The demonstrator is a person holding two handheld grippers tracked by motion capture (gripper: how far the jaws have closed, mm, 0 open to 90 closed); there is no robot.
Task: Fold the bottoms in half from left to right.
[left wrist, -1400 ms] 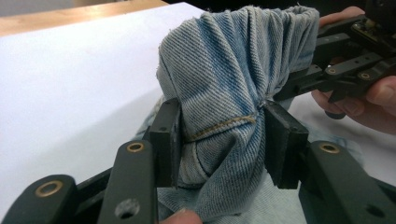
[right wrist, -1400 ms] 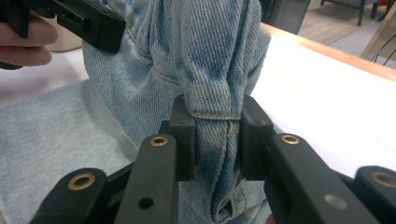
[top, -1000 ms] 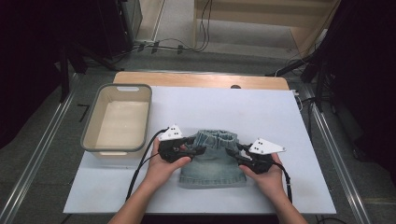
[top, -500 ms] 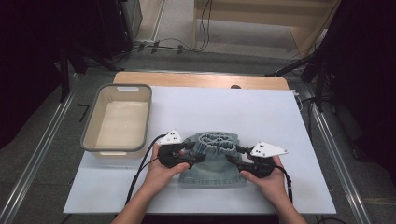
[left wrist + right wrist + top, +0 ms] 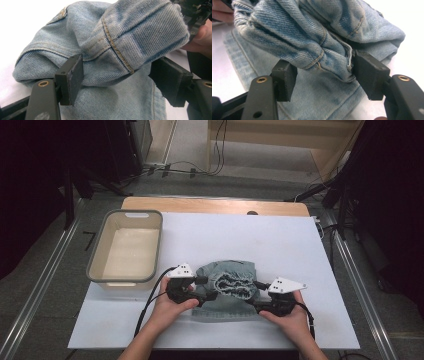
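- Compared with a second ago, the far edge of the denim garment is no longer lying flat: it is lifted and carried toward the person, so a bunched roll of cloth now sits over the flat layer beneath.
- The garment is found on the white table cover, near its front edge, just right of the beige bin and apart from it.
- The left gripper is held at the roll's left end; in the left gripper view the jaws are seen spread around a thick fold, the near jaw touching the cloth, the far jaw just beside it. A firm pinch cannot be confirmed.
- The right gripper is held at the roll's right end; in its own view the jaws bracket a gathered seam, both pads against the denim, with a wide gap kept between them.
- A fold in half appears to be under way; the raised edge is not yet laid down on the near edge.
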